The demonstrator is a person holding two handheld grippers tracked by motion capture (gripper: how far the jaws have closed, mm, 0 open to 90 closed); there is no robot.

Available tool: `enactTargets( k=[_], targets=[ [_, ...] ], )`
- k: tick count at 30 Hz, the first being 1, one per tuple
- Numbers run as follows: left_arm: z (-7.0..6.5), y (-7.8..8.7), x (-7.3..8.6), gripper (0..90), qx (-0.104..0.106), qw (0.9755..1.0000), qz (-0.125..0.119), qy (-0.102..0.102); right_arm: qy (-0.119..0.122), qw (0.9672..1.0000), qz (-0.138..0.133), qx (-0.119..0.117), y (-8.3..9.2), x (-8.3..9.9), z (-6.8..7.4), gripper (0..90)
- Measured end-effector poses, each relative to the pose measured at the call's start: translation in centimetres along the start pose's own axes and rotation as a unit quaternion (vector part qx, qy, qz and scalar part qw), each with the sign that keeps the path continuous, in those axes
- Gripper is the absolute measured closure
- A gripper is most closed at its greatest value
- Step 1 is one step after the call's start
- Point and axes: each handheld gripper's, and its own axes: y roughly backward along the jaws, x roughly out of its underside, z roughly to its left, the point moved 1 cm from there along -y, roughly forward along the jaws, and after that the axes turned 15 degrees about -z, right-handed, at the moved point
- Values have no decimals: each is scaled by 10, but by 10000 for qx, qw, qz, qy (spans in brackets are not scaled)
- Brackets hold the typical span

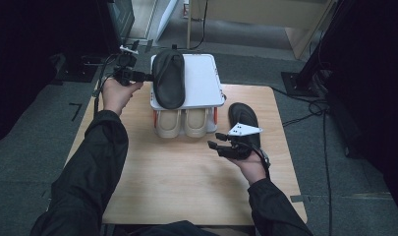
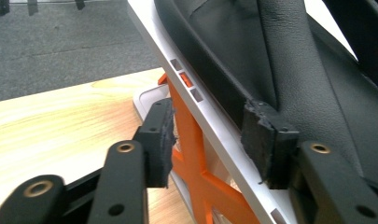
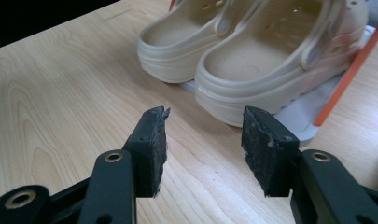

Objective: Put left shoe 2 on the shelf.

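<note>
a lab or studio set up for recording, not a home. a small wooden table stands alone on grey carpet, with dark drapes at both sides, loose cables across the floor, stand bases and tape marks on the carpet.

No legible text (or labels)

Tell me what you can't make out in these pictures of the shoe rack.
- Black slipper on the rack's top shelf: left gripper view cuts off most of it.
- Second black slipper on the table: high view, right gripper covers its near end.
- Beige clogs: high view, top shelf hides their far halves.
</note>
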Motion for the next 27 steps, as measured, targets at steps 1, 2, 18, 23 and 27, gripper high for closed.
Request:
enactTargets(
  k=[1,2,18,23,27],
  targets=[
    [0,1,0,513,-4,10000,10,-11,13,10000,2,7,2,0,-1,506],
    [1,3,0,506,-7,10000,17,-35,7,10000,-10,24,3,0,-2,506],
    [14,35,26,431,294,9995,-59,-46,-97,9976,-73,687,47,0,-38,497],
    [12,41,41,424,398,9991,-42,-160,-158,9960,-58,876,58,3,-49,495],
    [11,44,52,421,365,9990,-33,-244,-171,9949,-9,992,64,6,-57,493]
  ],
)
